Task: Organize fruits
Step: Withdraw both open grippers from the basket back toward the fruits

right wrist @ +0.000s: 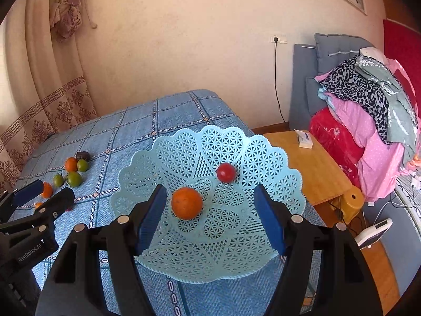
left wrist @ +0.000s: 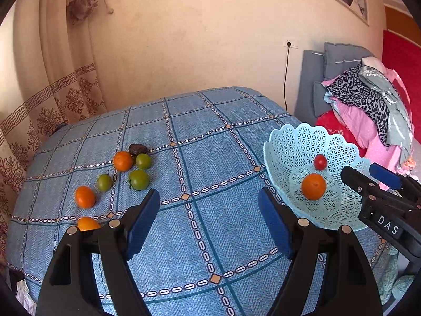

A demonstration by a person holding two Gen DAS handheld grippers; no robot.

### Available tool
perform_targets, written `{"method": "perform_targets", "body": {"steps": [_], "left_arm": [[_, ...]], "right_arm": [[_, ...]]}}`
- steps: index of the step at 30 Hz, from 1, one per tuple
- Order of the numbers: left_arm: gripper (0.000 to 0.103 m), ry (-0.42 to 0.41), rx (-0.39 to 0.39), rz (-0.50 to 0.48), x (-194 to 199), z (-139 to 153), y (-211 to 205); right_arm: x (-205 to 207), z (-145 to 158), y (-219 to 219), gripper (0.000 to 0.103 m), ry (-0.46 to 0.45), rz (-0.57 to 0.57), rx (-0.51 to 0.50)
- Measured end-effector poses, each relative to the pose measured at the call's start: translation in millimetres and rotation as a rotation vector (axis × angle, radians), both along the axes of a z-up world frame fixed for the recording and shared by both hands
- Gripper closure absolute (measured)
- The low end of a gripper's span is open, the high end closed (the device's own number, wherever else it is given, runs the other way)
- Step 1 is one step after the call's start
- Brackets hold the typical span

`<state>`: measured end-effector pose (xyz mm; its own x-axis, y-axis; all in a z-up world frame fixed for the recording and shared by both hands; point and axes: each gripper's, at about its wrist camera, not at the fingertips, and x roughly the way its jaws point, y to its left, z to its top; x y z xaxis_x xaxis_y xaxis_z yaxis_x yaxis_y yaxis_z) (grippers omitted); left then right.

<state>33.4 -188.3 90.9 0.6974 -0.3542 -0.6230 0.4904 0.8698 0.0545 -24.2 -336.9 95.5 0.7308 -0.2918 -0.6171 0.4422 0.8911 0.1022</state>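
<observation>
Left wrist view
- Left gripper (left wrist: 209, 218): released, jaws standing apart with nothing between the pads, only blue checked tablecloth (left wrist: 200, 158) beyond them.
- Loose fruit: lay up and to the left of the tongs. An orange (left wrist: 122, 161) touched a green tomato (left wrist: 143, 161) with a dark fruit (left wrist: 138, 149) just behind; two more green tomatoes (left wrist: 138, 179) (left wrist: 104, 182) lay nearer, then a second orange (left wrist: 84, 197).
- Nearest piece: a third orange (left wrist: 88, 223), partly hidden behind the left finger.
- Basket (left wrist: 289, 142): to the right, already holding an orange (left wrist: 313, 186) and a red tomato (left wrist: 320, 162).
- Right gripper (left wrist: 368, 181): reached in from the right edge over the basket rim.

Right wrist view
- Right gripper (right wrist: 210, 216): released, empty. The basketed orange (right wrist: 186, 203) sat between the jaws in line of sight but lower down, just beside the left pad; contact could not be told, and it did not look gripped.
- Red tomato (right wrist: 225, 172): deeper in the basket (right wrist: 276, 163), beyond the orange.
- Loose cluster (right wrist: 73, 173): well apart, far left.
- Left gripper (right wrist: 47, 192): at the left edge, close to that cluster.

Judgement
- Nearer hand: the left one, so the next pick probably fell to it.
- Long axis: none worth minding; the fruits were round.
</observation>
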Motion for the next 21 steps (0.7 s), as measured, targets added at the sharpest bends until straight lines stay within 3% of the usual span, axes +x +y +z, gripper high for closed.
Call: {"method": "perform_targets", "body": {"steps": [21], "left_arm": [[0.026,0.038,0.057,0.175,30,-25,86]], "right_arm": [[21,-5,37,0.033,0.015,0.062,-0.013]]}}
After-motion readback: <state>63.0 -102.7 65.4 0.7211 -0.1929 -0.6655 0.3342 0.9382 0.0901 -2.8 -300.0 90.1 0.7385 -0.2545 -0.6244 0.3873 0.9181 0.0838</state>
